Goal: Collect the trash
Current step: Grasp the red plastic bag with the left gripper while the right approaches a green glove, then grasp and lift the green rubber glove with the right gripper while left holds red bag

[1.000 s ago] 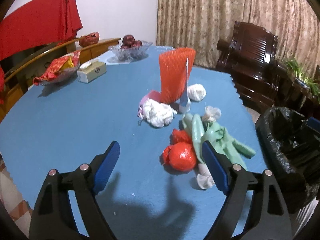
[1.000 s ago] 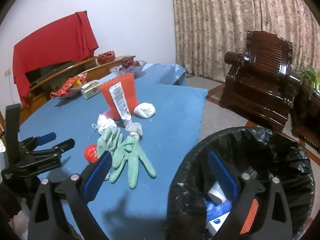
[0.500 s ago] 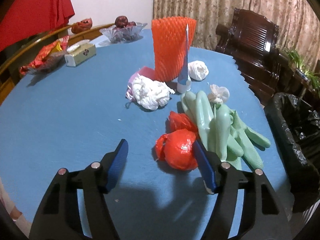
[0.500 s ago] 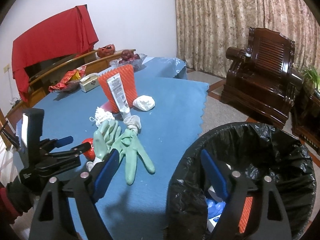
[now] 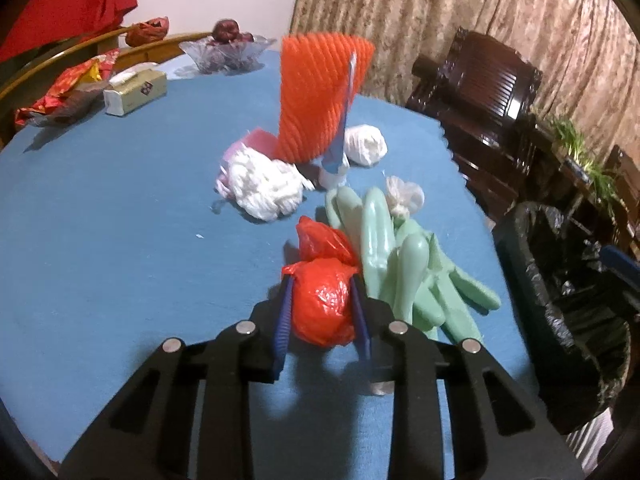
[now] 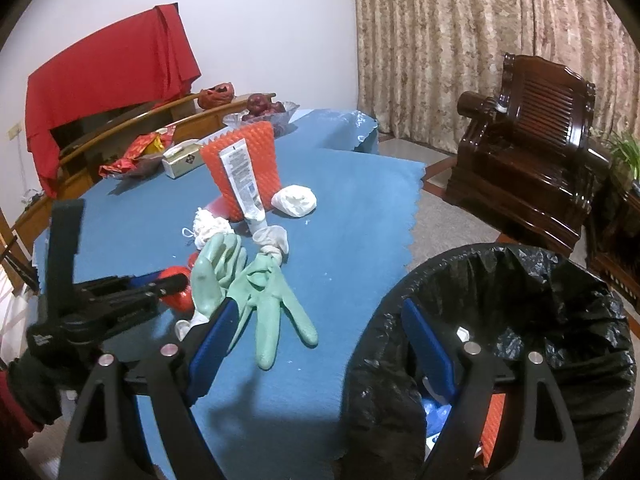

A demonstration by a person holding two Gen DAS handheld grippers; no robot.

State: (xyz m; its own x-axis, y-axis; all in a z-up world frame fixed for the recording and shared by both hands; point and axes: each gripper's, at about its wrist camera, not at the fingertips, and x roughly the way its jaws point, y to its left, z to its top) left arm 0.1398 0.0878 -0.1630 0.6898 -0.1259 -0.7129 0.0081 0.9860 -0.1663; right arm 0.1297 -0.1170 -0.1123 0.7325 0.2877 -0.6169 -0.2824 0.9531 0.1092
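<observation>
From the left wrist view, our left hand-held gripper (image 5: 322, 306) is clenched on the red plastic bag (image 5: 322, 304), which sits on the blue surface (image 5: 120, 220) just beside the green rubber gloves (image 5: 400, 264).

From the right wrist view, our right hand-held gripper (image 6: 320, 344) hangs released and empty, one finger above the gloves' edge, the other over the black-lined trash bin (image 6: 560, 320).

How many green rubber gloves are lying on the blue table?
2: one glove beside the red bag in the left gripper, the other nearer the bin.
</observation>
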